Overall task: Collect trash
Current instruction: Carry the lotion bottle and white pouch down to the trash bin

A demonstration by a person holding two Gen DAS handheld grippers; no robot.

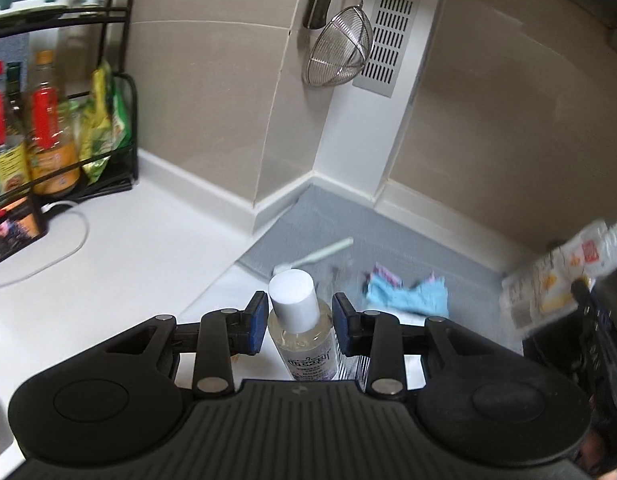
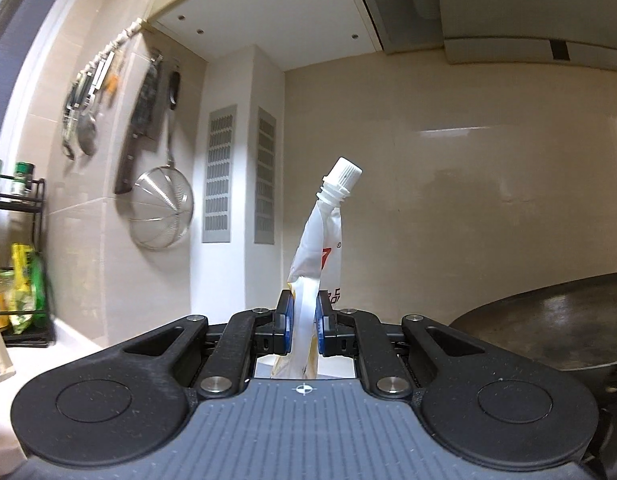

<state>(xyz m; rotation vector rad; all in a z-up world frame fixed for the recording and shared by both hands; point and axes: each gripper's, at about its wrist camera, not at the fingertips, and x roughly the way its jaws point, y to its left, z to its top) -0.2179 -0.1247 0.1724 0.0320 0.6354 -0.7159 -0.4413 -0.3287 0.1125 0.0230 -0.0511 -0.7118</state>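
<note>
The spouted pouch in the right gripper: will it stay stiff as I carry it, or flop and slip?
Probably floppy: the spouted pouch is creased flat where the right gripper pinches it, and its upper part leans sideways. It looks nearly empty, so likely light. The white cap is the heaviest-looking end and may swing. The glossy film could slip.

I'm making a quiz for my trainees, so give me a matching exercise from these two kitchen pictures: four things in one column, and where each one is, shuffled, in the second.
Things:
1. bottle
2. pouch
3. strainer
4. blue wrapper

Places:
A. hanging on the wall
B. lying on the grey mat
C. pinched in the right gripper
D. between the pads of the left gripper

Pairs: 1-D, 2-C, 3-A, 4-B
</note>
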